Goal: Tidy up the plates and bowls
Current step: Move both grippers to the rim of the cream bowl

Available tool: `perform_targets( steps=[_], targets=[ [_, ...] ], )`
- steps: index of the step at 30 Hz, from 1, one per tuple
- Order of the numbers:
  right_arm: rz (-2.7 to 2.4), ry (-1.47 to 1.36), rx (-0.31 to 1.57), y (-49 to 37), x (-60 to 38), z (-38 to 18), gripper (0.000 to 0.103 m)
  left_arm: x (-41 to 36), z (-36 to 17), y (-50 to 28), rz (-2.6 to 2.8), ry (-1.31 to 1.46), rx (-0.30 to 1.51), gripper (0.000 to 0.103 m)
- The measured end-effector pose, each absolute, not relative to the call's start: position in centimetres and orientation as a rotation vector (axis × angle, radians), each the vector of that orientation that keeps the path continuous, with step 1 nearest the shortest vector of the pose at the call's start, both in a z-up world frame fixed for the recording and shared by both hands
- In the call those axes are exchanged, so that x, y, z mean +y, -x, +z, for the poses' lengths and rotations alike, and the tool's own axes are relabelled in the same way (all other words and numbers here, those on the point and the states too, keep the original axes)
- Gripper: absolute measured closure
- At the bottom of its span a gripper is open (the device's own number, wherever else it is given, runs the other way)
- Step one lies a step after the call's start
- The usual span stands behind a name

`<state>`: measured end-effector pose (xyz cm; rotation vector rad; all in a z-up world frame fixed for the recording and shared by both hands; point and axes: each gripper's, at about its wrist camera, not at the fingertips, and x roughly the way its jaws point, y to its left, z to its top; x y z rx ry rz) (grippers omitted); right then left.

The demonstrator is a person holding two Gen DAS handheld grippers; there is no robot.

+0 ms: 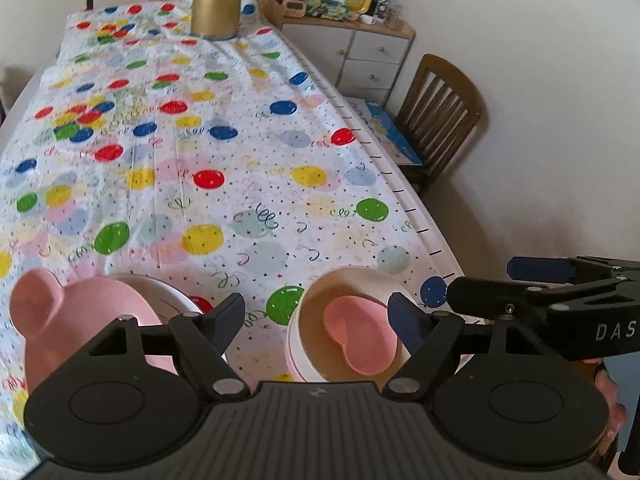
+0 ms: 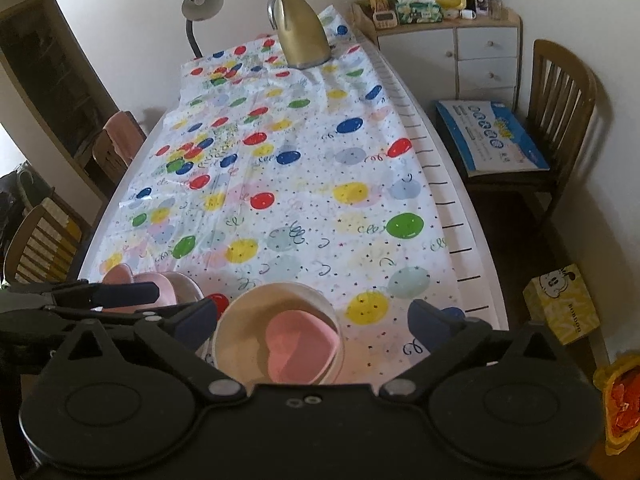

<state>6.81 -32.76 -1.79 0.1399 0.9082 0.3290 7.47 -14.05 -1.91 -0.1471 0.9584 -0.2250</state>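
A beige bowl stands near the table's front edge with a pink heart-shaped dish lying inside it. To its left, a pink bear-eared plate rests on a pale round plate. My left gripper is open above the gap between the two stacks, its right finger by the bowl's rim. In the right wrist view the bowl and heart dish lie between the wide-open fingers of my right gripper, untouched. The left gripper reaches in over the bear plate.
A balloon-print cloth covers the long table. A gold jug and a desk lamp stand at the far end. Chairs line both sides; the right one holds a blue box. A cluttered cabinet stands behind.
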Motion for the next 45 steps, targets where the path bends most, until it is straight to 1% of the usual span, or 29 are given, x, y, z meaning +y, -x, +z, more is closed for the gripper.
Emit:
perform_targets(
  steps=[7, 21, 27, 32, 36, 39, 41, 45],
  targets=[
    [0.349, -0.153, 0.986, -8.9, -34.2, -3.9, 0.001, -15.2, -4.0, -8.2, -0.154, 0.179, 1.019, 0.025],
    [0.403, -0.149, 1.151, -12.7, -34.1, -8.3, 0.007, -14.9, -8.6, -9.1, 0.033, 0.280, 1.135, 0.025],
    [0.428, -0.124, 1.191, -13.5, -33.5, -9.4, 0.013, -14.8, -9.7, -9.3, 0.087, 0.294, 1.164, 0.025],
    [0.442, -0.107, 1.217, -13.9, -32.9, -10.2, 0.023, -14.8, -9.9, -9.2, 0.109, 0.302, 1.168, 0.025],
    [0.453, -0.105, 1.226, -14.1, -32.5, -10.6, 0.025, -14.5, -9.8, -9.0, 0.133, 0.308, 1.169, 0.026],
    [0.465, -0.097, 1.235, -14.2, -32.3, -10.8, 0.029, -14.6, -10.0, -9.0, 0.138, 0.296, 1.181, 0.026],
    [0.470, -0.089, 1.237, -14.3, -32.1, -10.9, 0.031, -14.8, -10.3, -9.0, 0.138, 0.293, 1.192, 0.034],
    [0.473, -0.077, 1.252, -14.4, -31.9, -11.2, 0.034, -14.9, -10.7, -9.0, 0.138, 0.299, 1.212, 0.041]
  ],
)
